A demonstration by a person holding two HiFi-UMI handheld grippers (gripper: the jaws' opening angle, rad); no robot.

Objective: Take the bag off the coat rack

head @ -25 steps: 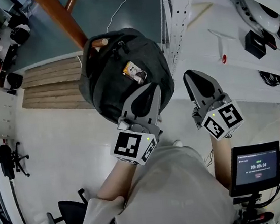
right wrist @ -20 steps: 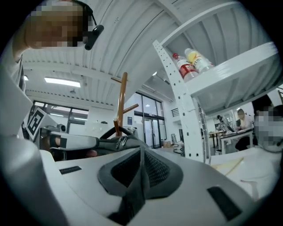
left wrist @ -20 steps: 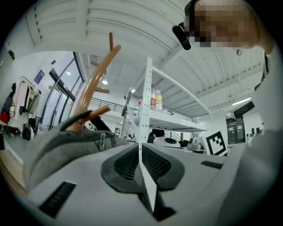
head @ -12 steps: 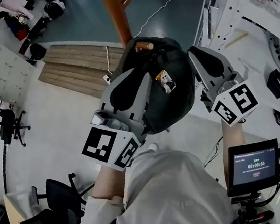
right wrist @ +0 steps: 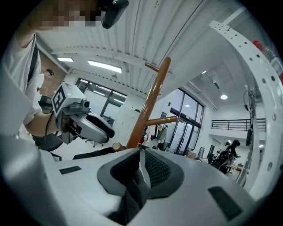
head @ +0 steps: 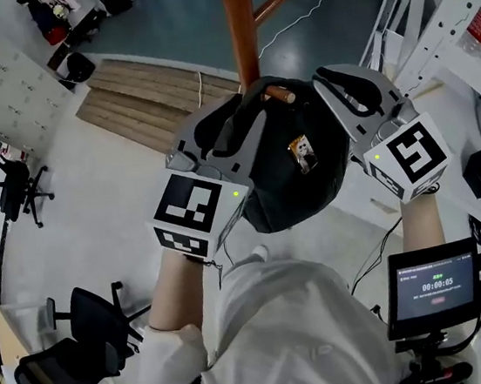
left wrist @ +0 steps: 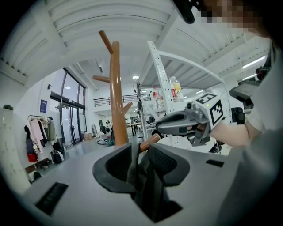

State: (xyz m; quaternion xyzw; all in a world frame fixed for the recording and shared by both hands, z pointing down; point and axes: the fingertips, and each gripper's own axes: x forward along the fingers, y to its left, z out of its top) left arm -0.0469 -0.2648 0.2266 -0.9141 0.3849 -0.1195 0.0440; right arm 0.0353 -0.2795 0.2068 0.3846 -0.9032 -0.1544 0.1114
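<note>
A pale floor fills the head view, with a wooden platform on the left of the coat rack and a white shelf frame on its right. The black bag hangs from a short peg of the coat rack. Its long axis runs from the peg down toward the person, top loop at the peg. Its front, with a small picture charm, faces the camera. The left gripper comes in at the bag's top left, just beside the peg, and the right gripper at its top right. Farther from the coat rack, at the person's sides, stand an office chair and a lit screen.

In the left gripper view, the left gripper has its jaws closed on a dark strap of the bag, with the peg just behind them and the coat rack upright beyond. The right gripper reaches in beside the peg.

In the right gripper view, the right gripper has its jaws drawn narrow, with dark fabric of the bag pinched between them. The peg's end sits just to their left, the coat rack leans behind, and the left gripper is beyond the peg.
</note>
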